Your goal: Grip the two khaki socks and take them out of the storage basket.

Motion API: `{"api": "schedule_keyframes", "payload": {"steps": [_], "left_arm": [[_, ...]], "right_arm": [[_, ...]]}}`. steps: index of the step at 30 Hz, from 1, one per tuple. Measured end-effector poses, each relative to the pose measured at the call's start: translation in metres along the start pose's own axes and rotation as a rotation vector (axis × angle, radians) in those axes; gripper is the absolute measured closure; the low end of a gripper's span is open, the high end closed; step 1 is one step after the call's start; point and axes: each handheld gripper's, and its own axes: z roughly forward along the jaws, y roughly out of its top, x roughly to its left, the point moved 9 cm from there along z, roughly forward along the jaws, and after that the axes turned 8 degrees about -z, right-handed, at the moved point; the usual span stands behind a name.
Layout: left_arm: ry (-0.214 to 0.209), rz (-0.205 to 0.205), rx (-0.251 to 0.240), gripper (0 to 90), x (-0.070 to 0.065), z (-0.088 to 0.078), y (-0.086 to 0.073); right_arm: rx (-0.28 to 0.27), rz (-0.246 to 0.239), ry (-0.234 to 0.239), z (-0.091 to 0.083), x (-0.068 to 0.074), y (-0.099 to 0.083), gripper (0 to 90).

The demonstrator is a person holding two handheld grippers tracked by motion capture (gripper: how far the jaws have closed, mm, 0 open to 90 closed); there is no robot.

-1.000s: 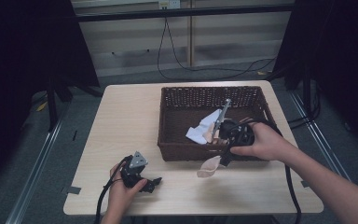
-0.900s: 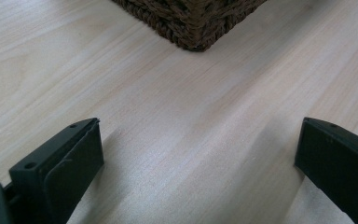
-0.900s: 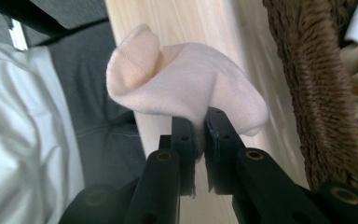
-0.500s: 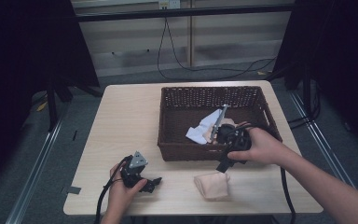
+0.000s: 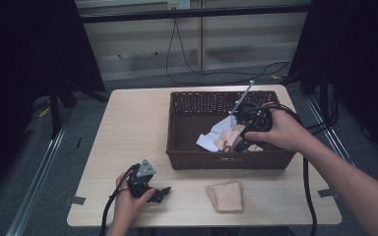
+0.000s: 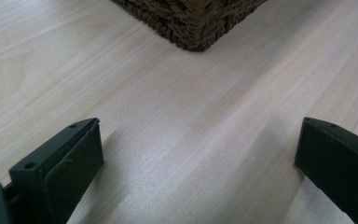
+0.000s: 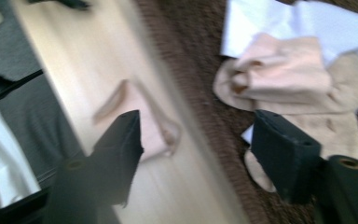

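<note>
Flat on the bench (image 5: 138,128), at 6 o'clock from the wicker basket (image 5: 226,160) and just clear of its front wall: a folded peach cloth (image 5: 225,195), touching nothing else. At 12 o'clock from it, inside the basket: a loose pile of cloths (image 5: 224,138), peach over white, heaped against the front right part.

Above that pile, at about 1 o'clock from the folded peach cloth: the right claw (image 5: 234,146), tilted down toward the basket, parted to a middling width after just now opening, and gripping nothing. From the right gripper view, straddling the basket's rim, with the pile (image 7: 284,79) beyond one jaw and the folded cloth (image 7: 154,126) beyond the other.

Well away at 9 o'clock from the folded cloth: the left claw (image 5: 163,191), resting on the bench, spread wide, with bare wood between the jaws in the left gripper view (image 6: 198,135).

Likely trouble from here: pinching two layers at once, since peach and white pieces overlap and tangle. Could also drag the white sheet (image 5: 211,140) up along with a peach one. Risk too of catching a jaw on the wicker weave or the rim by coming down too near the front wall, and of pulling a lifted cloth across the rim so that it unfolds or drops short.

In the way: the basket's front wall between pile and bench, and the right claw's trailing cable (image 5: 306,187) looping beside the basket at 3 o'clock.
</note>
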Motion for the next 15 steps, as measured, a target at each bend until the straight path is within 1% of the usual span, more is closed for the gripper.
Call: {"api": "schedule_keyframes", "payload": {"steps": [1,2,3,4,5,6,7,9,10,11,12,15], "left_arm": [[0.0,0.0,0.0,0.6,0.0,0.0,0.0],[0.0,0.0,0.0,0.6,0.0,0.0,0.0],[0.0,0.0,0.0,0.6,0.0,0.0,0.0],[0.0,0.0,0.0,0.6,0.0,0.0,0.0],[0.0,-0.001,0.0,0.5,0.0,0.0,0.0],[0.0,-0.001,0.0,0.5,0.0,0.0,0.0],[0.0,-0.001,0.0,0.5,0.0,0.0,0.0],[0.0,0.0,-0.001,0.5,0.0,0.0,0.0],[0.0,0.0,-0.001,0.6,0.0,0.0,0.0],[0.0,0.0,-0.001,0.5,0.0,0.0,0.0],[0.0,0.0,-0.001,0.5,0.0,0.0,0.0],[0.0,0.0,-0.001,0.6,0.0,0.0,0.0]], "right_arm": [[0.0,0.011,-0.009,0.004,-0.007,0.0,30.5],[-0.001,0.035,-0.014,0.008,-0.015,0.0,29.3],[-0.001,0.035,-0.014,0.008,-0.015,0.0,29.3],[-0.004,0.036,-0.019,0.01,-0.019,-0.001,27.9],[0.003,0.051,-0.029,0.013,-0.025,-0.002,26.9],[0.002,0.057,-0.028,0.016,-0.03,-0.003,26.2],[-0.002,0.074,-0.026,0.02,-0.034,-0.004,24.6],[0.006,0.095,-0.037,0.026,-0.043,-0.007,23.8],[0.001,0.127,-0.036,0.031,-0.049,-0.009,23.1],[0.004,0.133,-0.037,0.034,-0.052,-0.01,22.4],[0.004,0.133,-0.037,0.034,-0.052,-0.01,22.4],[0.022,0.16,-0.059,0.042,-0.062,-0.015,19.5]]}}
